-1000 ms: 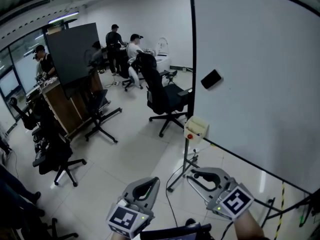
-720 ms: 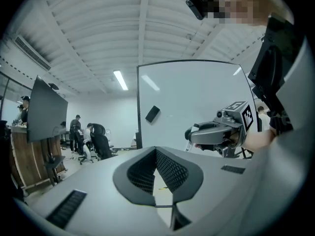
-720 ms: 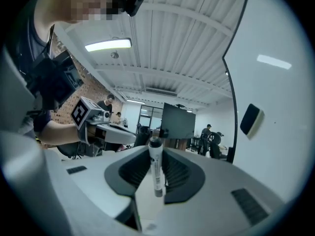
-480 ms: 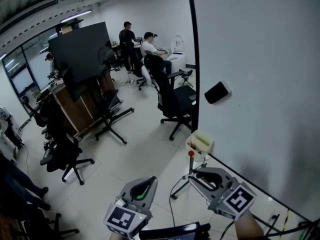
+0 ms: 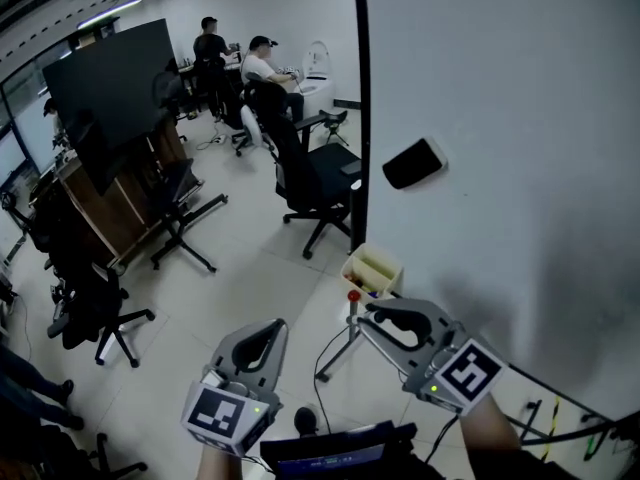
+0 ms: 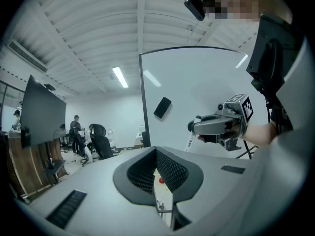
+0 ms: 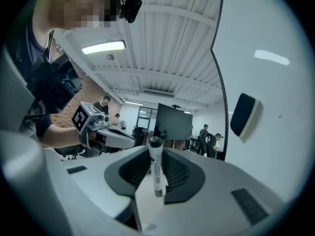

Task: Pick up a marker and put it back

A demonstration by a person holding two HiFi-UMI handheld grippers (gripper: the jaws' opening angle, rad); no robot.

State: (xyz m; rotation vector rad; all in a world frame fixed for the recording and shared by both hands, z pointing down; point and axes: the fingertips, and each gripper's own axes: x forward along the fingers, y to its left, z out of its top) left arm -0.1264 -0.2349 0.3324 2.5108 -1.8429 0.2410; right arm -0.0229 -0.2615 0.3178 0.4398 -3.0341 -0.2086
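A white marker [image 7: 156, 168] with a dark cap stands upright between the pads of my right gripper [image 7: 155, 154], which is shut on it. In the head view the right gripper [image 5: 372, 314] hangs just below a small cream tray [image 5: 371, 271] at the whiteboard's [image 5: 520, 118] lower left edge. The left gripper view shows the marker [image 6: 191, 142] sticking down from that gripper's tip. My left gripper [image 5: 271, 327] is lower and to the left, shut with nothing in it [image 6: 156, 151].
A black eraser [image 5: 413, 163] clings to the whiteboard. A red knob [image 5: 353, 295] sits on the board's stand below the tray. Office chairs [image 5: 315, 173], a dark screen [image 5: 110, 93] and people at desks fill the room to the left.
The view has swung toward the whiteboard. My right gripper with the marker has come up closer under the tray. The left gripper has drifted a little left.
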